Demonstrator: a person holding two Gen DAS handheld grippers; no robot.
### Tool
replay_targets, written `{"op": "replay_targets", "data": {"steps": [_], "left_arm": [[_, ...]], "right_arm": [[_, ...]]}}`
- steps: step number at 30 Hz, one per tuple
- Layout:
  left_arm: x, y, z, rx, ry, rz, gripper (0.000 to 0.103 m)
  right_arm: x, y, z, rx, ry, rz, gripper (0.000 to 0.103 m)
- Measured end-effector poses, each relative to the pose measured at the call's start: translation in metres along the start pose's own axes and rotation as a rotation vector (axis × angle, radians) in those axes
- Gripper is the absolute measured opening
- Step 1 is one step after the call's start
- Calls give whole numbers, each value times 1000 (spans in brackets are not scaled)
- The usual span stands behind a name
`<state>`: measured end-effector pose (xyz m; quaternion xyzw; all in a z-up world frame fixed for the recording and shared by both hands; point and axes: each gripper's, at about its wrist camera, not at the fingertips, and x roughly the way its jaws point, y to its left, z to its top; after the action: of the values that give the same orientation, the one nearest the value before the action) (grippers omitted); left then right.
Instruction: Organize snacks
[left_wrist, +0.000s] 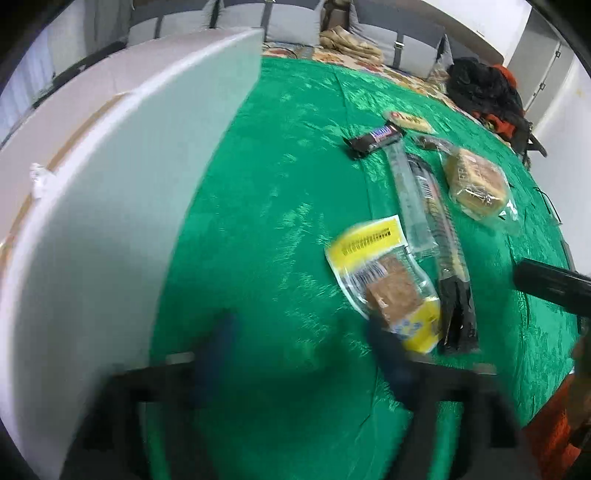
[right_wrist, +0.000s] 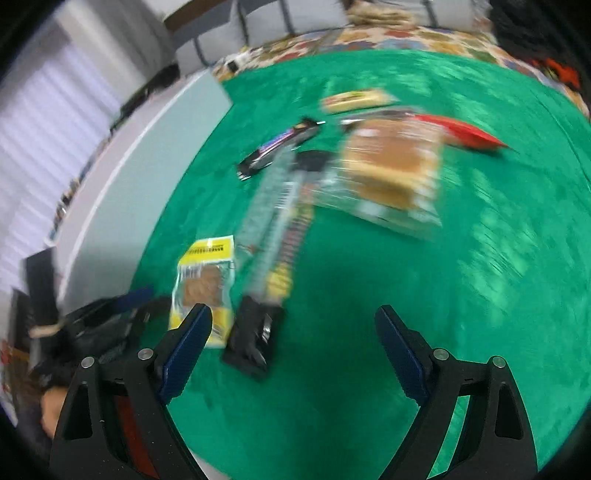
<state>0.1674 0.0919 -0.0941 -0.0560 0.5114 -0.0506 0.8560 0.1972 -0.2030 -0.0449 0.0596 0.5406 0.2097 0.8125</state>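
Snacks lie on a green cloth (left_wrist: 280, 184). A yellow-edged cookie pack (left_wrist: 384, 280) is nearest my left gripper (left_wrist: 303, 343), which is blurred and open with only cloth between its fingers. Its right finger (left_wrist: 388, 354) overlaps the pack's near corner; contact is unclear. Beyond lie two long stick packs (left_wrist: 428, 221), a dark chocolate bar (left_wrist: 373, 138), a tan bar (left_wrist: 406, 120) and a cracker pack (left_wrist: 476, 181). My right gripper (right_wrist: 293, 325) stands open over bare cloth, right of the cookie pack (right_wrist: 203, 284) and the stick packs (right_wrist: 273, 221). A red wrapper (right_wrist: 465, 133) lies far right.
A tall white box wall (left_wrist: 110, 184) borders the cloth on the left, also in the right wrist view (right_wrist: 129, 184). A patterned cover (right_wrist: 406, 37) and grey cushions (left_wrist: 295, 22) lie behind. A black and orange bag (left_wrist: 491, 96) sits at the back right. A person's orange sleeve (left_wrist: 554, 424) is at lower right.
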Motion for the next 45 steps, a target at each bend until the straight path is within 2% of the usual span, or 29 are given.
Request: {"op": "replay_targets", "data": {"steps": [1, 2, 3, 4, 6, 7, 10, 12, 14, 17, 18, 19, 20, 21, 23, 25, 27, 29, 32, 36, 37, 38, 39, 40, 41, 45], "left_arm": [[-6, 0, -3, 12, -14, -17, 83], [-9, -2, -5, 28, -14, -12, 83], [-11, -4, -7, 44, -11, -5, 83], [-12, -7, -9, 67, -7, 1, 83], [-12, -13, -11, 105, -1, -5, 83], [-12, -16, -13, 123, 2, -13, 83], [-4, -26, -11, 151, 23, -25, 83], [-1, -30, -8, 127, 29, -47, 83], [4, -41, -6, 125, 38, -79, 83], [17, -65, -4, 244, 38, 5, 84], [23, -71, -2, 273, 42, 28, 87], [27, -75, 0, 284, 47, 31, 90], [31, -78, 4, 288, 54, 27, 92], [34, -82, 7, 305, 63, 27, 94], [39, -84, 8, 353, 88, 7, 103], [40, -82, 7, 402, 113, -28, 103], [37, -81, 2, 457, 136, -53, 103], [33, -78, -5, 509, 144, -73, 103], [30, -78, -9, 535, 129, -83, 103], [34, -83, 2, 593, 120, -86, 103], [36, -83, 4, 595, 130, -101, 100], [34, -82, 4, 590, 126, -125, 88], [30, -81, 4, 592, 105, -124, 83], [29, -79, 8, 580, 101, -130, 69], [28, -78, 8, 575, 99, -119, 64], [26, -73, 5, 528, 66, -107, 61]], "right_arm": [[13, 7, 6, -9, 36, -14, 70], [22, 10, 9, -9, 66, -16, 37], [34, 13, 12, -5, 108, -13, 20], [43, 16, 14, -4, 137, -22, 24], [48, 21, 18, -15, 127, -31, 33], [49, 22, 19, -19, 124, -31, 32], [49, 21, 17, -45, 138, -65, 20], [41, 15, 12, -46, 147, -78, 10], [28, 3, 3, -60, 144, -119, 8], [18, -18, -18, -52, 174, -143, 7], [14, -24, -23, -47, 169, -136, 5], [9, -30, -28, -44, 163, -135, 5], [3, -36, -31, -32, 160, -130, 12], [0, -39, -32, -18, 157, -121, 14], [-9, -44, -34, 2, 138, -82, 15], [-18, -46, -35, -2, 124, -71, 24], [-32, -47, -38, -16, 103, -58, 39], [-37, -46, -38, -24, 87, -47, 40], [-34, -42, -36, -26, 96, -27, 41], [-19, -35, -28, -22, 110, -17, 43], [-19, -34, -27, -22, 111, -15, 44], [-19, -32, -26, -24, 111, -14, 47], [-17, -27, -27, -29, 108, -15, 50], [-19, -26, -26, -33, 106, -15, 51], [-19, -25, -24, -34, 105, -15, 53], [-13, -21, -10, -28, 113, -17, 54]]}}
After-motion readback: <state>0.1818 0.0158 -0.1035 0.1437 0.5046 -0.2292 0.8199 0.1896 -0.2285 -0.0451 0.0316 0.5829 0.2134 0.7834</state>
